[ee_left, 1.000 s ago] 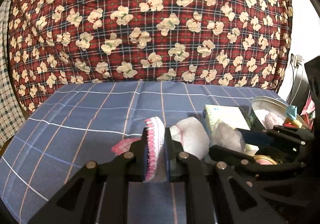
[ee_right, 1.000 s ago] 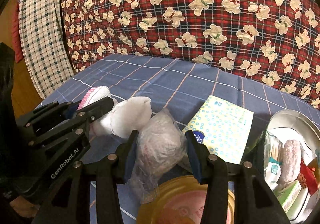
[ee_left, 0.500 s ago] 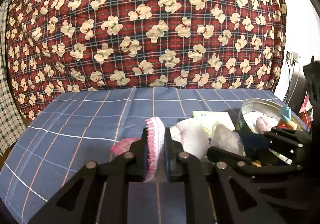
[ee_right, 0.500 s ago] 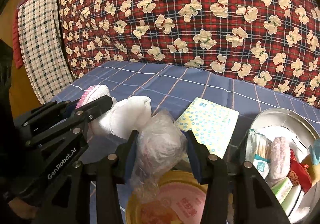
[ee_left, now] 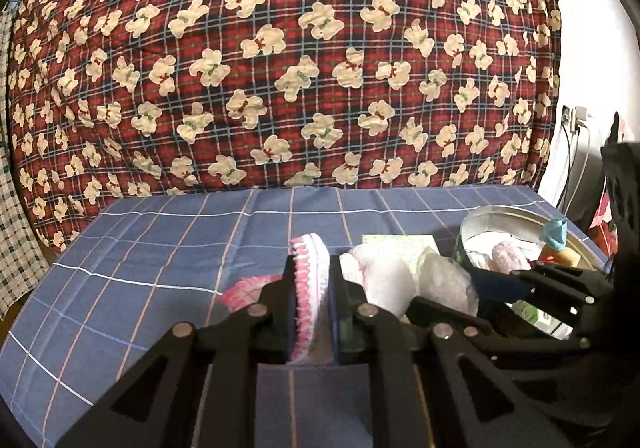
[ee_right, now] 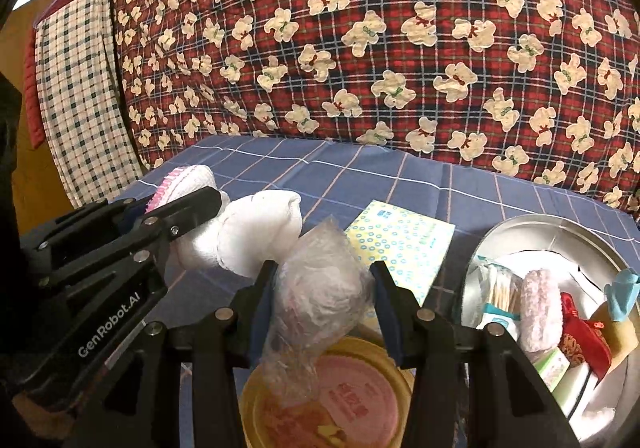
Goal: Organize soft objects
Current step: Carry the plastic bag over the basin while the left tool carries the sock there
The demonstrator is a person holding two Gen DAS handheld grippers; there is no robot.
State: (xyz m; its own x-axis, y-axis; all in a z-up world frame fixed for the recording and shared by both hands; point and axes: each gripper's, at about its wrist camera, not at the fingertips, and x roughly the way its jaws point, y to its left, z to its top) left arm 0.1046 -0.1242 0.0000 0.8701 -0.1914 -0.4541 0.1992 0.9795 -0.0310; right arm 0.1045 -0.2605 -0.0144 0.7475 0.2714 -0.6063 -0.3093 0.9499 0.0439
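A red plaid quilt (ee_left: 304,59) printed with cream bears rises behind a bed spread with a blue checked sheet (ee_left: 168,244); a green-and-white checked cloth (ee_right: 76,103) hangs at the far left of the right wrist view.

The left gripper (ee_left: 313,280) has its jaws pressed tight on the edge of a pink-and-white knitted bootie (ee_left: 310,268), held up off the sheet. A second, white bootie (ee_right: 256,236) hangs just beside it, touching the first; whether the two are joined cannot be told.

The right gripper (ee_right: 320,288) pinches a crumpled clear plastic bag (ee_right: 316,296) with something pale inside, its jaws part-way spread around the bundle. The bag hangs over a round yellow tub with a pink printed lid (ee_right: 340,400), which sits low in the right wrist view.

Flat on the sheet beyond the bag lies a pale yellow tissue pack (ee_right: 400,244) dotted with blue rings. To the right stands a round metal tin (ee_right: 552,228) holding cotton swabs (ee_right: 500,292), a fuzzy pink item (ee_right: 540,312), a red pouch (ee_right: 580,332) and small boxes. A wall socket with plugged cables (ee_left: 574,119) shows at the right edge of the left wrist view.
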